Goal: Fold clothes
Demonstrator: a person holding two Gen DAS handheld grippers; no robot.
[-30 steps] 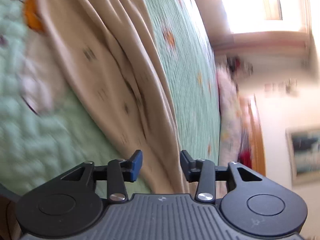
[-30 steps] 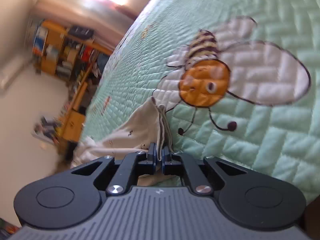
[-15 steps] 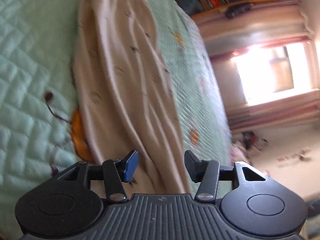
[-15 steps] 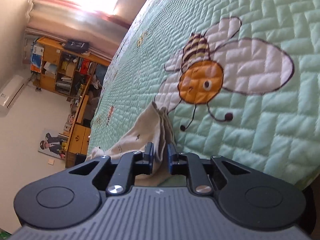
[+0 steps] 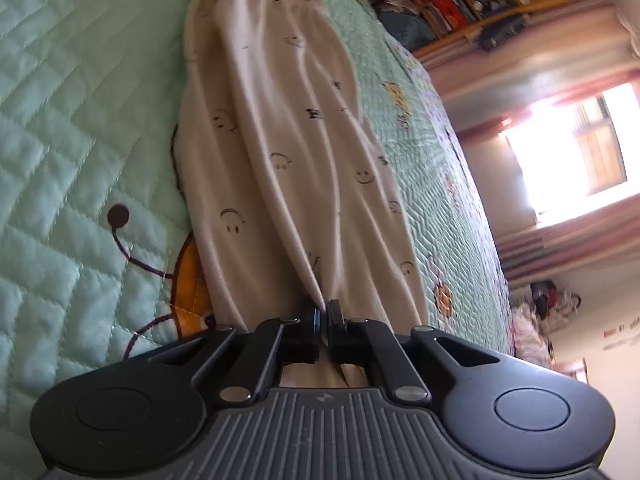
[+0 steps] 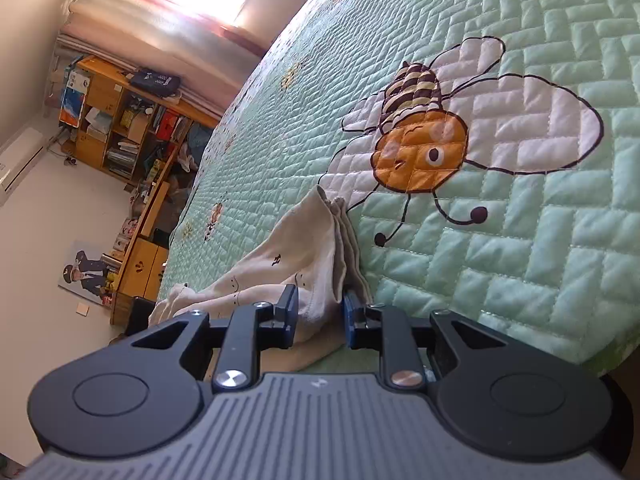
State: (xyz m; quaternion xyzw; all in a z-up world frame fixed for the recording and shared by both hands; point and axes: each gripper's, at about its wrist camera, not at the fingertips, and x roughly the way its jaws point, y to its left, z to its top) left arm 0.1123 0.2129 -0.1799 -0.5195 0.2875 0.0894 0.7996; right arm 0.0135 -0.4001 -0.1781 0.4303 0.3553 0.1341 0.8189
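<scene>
A beige garment with small smiley prints [image 5: 288,140] lies lengthwise on the mint quilted bedspread [image 5: 60,120]. My left gripper [image 5: 323,312] is shut on its near end, and a pinched ridge of cloth rises out of the jaws. In the right wrist view another end of the beige garment [image 6: 304,248] lies bunched beside an orange bee patch [image 6: 420,152]. My right gripper [image 6: 320,304] has its jaws opening. The cloth sits loosely between the blue pads [image 6: 350,320], which do not press on it.
The bedspread [image 6: 500,260] spreads wide to the right of the cloth. The bed's edge runs along the left in the right wrist view, with wooden shelves [image 6: 120,120] and a picture [image 6: 86,276] on the floor beyond. A bright window [image 5: 568,152] stands past the bed.
My left gripper swung along the garment and its jaws closed on the near end. My right gripper's jaws, shut on the cloth before, have parted and the cloth now lies slack between them.
</scene>
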